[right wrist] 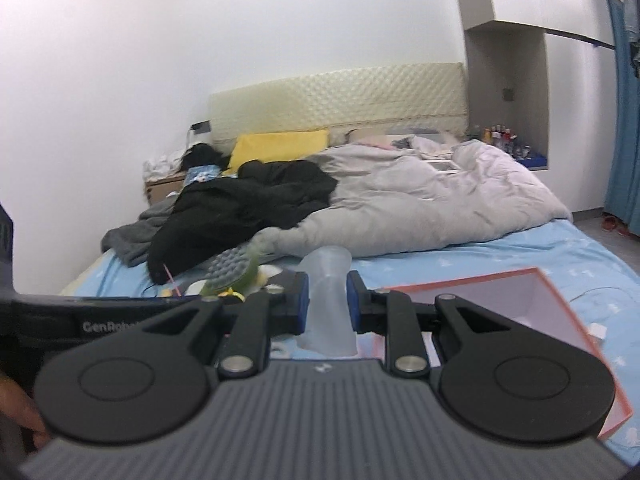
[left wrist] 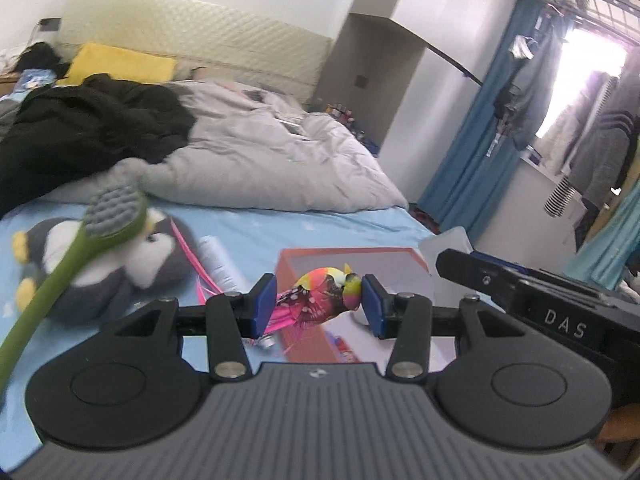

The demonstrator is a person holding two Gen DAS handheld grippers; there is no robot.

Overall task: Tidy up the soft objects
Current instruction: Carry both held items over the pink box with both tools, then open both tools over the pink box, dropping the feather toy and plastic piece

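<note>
My left gripper [left wrist: 320, 300] is shut on a small bright parrot toy [left wrist: 324, 294], pink, yellow and green, and holds it above the bed. Just behind the toy stands an open pink-edged box [left wrist: 360, 264]. A grey and white penguin plush [left wrist: 108, 264] lies on the blue sheet at the left. In front of it crosses a green long-handled brush [left wrist: 80, 248] with a grey head; what holds the brush is hidden. My right gripper [right wrist: 327, 300] is shut on a translucent soft tube-like piece [right wrist: 328, 300]. The same box [right wrist: 560, 308] lies to its right and the brush head [right wrist: 230, 268] to its left.
A white tube [left wrist: 216, 260] and pink feathers [left wrist: 188, 248] lie beside the penguin. A crumpled grey duvet [left wrist: 260, 160], a black coat [left wrist: 92, 128] and a yellow pillow [left wrist: 120, 62] cover the far half of the bed. Blue curtains [left wrist: 480, 140] and hanging clothes stand at the right.
</note>
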